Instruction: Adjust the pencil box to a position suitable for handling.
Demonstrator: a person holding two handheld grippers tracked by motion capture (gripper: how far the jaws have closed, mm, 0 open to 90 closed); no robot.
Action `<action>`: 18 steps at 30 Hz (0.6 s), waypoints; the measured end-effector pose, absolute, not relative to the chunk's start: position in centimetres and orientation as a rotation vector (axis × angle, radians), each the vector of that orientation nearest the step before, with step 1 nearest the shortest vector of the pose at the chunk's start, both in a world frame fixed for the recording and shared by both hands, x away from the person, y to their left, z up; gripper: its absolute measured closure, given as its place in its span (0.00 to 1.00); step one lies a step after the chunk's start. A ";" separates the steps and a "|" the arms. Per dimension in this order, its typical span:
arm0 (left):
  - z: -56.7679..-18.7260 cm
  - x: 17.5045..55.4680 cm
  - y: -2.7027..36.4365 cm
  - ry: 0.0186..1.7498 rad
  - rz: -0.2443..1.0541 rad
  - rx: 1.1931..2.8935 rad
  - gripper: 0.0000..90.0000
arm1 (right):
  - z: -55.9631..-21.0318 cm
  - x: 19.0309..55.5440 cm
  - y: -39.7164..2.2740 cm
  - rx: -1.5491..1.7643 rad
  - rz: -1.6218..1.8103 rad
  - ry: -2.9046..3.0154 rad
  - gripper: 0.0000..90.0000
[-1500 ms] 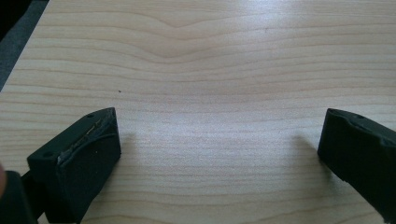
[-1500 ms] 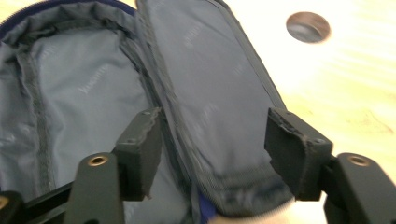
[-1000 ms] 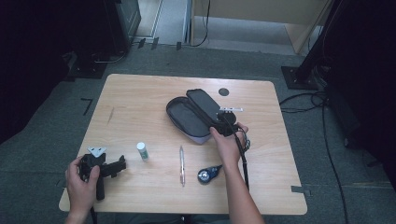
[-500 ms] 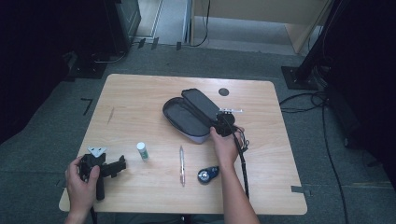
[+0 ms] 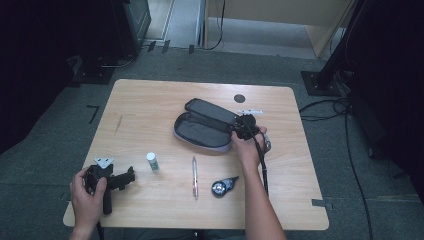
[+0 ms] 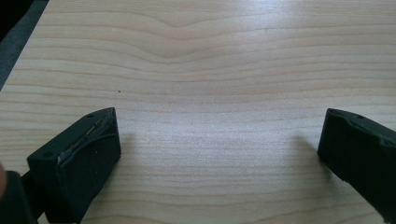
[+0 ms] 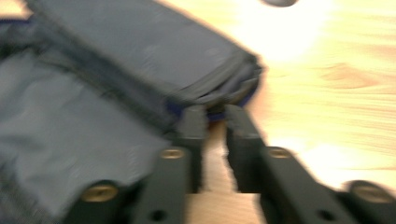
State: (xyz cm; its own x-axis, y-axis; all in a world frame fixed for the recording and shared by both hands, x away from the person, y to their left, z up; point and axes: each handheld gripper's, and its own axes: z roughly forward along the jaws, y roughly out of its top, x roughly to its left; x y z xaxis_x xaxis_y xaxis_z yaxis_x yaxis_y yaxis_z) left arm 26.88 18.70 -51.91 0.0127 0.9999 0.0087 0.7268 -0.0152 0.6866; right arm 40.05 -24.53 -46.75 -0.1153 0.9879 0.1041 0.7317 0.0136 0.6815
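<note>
Big light wooden tabletop, and near its middle sits a grey fabric pencil case lying unzipped with the dark lid flap folded back. The right tool is at the case's right end; its jaws have just been opening a little and stand narrow, tips right against the blue-edged corner of the case, though it's too blurry to say they pinch it. The left tool rests near the front left corner, jaws wide over bare wood. Smaller stuff: silver pen, dark correction-tape dispenser, little white glue stick.
</note>
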 end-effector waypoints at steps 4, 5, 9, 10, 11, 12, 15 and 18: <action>-51.9 26.9 18.7 1.765 0.711 1.794 0.00 | -46.3 39.8 -24.5 1.854 0.896 1.901 0.56; -51.9 26.9 18.7 1.765 0.711 1.794 0.00 | -46.4 39.8 -24.4 1.873 0.894 1.911 0.55; -51.9 26.9 18.7 1.765 0.711 1.794 0.00 | -47.6 40.0 -24.2 1.964 0.831 1.904 0.53; -51.9 26.9 18.7 1.765 0.711 1.794 0.00 | -47.9 40.0 -24.2 1.982 0.815 1.897 0.56; -51.9 26.9 18.7 1.765 0.711 1.794 0.00 | -48.1 40.1 -24.2 1.983 0.802 1.894 0.60; -51.9 26.9 18.7 1.765 0.711 1.794 0.00 | -48.3 40.1 -24.2 1.983 0.799 1.892 0.64; -51.9 26.9 18.7 1.765 0.711 1.794 0.00 | -48.6 40.2 -24.2 1.969 0.796 1.892 0.77; -51.9 26.9 18.7 1.765 0.711 1.793 0.00 | -48.6 40.2 -24.4 1.953 0.827 1.885 0.94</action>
State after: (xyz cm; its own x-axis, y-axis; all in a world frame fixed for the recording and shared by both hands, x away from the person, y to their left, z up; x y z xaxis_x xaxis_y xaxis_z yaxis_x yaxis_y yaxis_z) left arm 26.88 18.70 -51.92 0.0124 0.9999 0.0080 0.7264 -0.0145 0.6871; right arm 40.19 -24.42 -48.55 -0.0286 0.9807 0.1933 0.8062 -0.0917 0.5845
